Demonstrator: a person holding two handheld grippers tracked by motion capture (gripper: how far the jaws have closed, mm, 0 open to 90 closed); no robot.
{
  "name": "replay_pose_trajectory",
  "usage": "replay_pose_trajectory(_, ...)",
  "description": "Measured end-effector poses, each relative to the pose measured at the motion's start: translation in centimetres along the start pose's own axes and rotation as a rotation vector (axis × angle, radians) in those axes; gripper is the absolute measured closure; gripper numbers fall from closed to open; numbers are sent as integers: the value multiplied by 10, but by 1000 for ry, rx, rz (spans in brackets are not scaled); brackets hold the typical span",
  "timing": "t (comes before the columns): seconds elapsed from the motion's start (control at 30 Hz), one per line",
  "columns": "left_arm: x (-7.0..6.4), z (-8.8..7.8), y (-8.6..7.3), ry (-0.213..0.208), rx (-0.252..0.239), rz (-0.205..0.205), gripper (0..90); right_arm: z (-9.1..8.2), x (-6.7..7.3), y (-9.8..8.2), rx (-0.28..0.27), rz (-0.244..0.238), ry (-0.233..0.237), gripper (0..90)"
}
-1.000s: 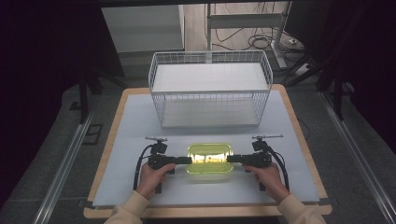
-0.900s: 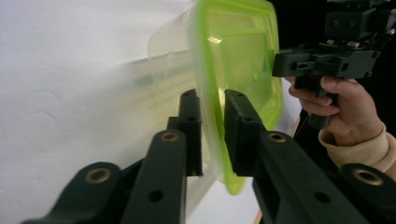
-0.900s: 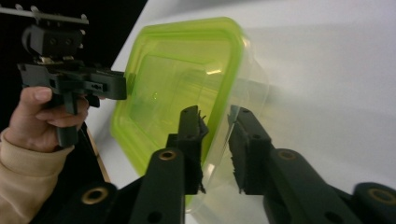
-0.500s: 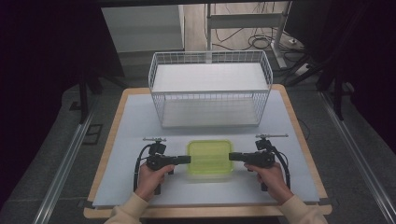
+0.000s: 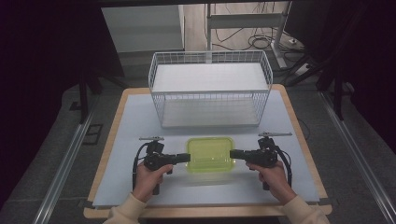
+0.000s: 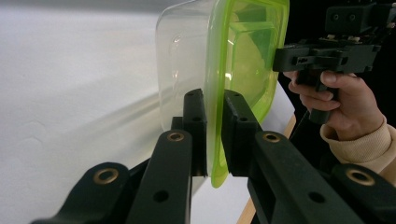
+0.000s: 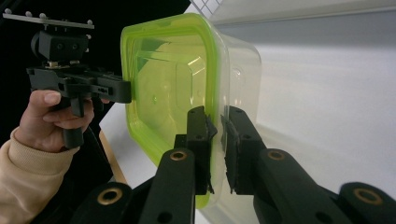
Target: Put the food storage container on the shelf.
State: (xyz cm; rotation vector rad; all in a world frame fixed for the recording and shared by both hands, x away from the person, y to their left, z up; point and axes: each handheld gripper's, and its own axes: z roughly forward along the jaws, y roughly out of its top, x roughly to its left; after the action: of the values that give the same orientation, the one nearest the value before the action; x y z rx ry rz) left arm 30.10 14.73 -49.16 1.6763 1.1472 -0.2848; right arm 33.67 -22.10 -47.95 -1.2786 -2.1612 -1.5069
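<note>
Plainly, the box (image 5: pixel 210 154) was judged light, stiff and slick, its clear plastic tub empty under a lime-green lid; the thin lid rim was reckoned the only sound place to be gripped. It was held just in front of the wire basket (image 5: pixel 210 88), apparently a little off the mat; the left gripper (image 5: pixel 186 158) was clamped on one end of the rim, the right gripper (image 5: pixel 233 153) on the opposite end.
</note>
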Motion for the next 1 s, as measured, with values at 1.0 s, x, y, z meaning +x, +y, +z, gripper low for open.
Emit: replay_pose_trajectory(1.0, -25, -20, 18, -10, -46, 72, 818, -16, 24, 17, -64, -84, 12, 808)
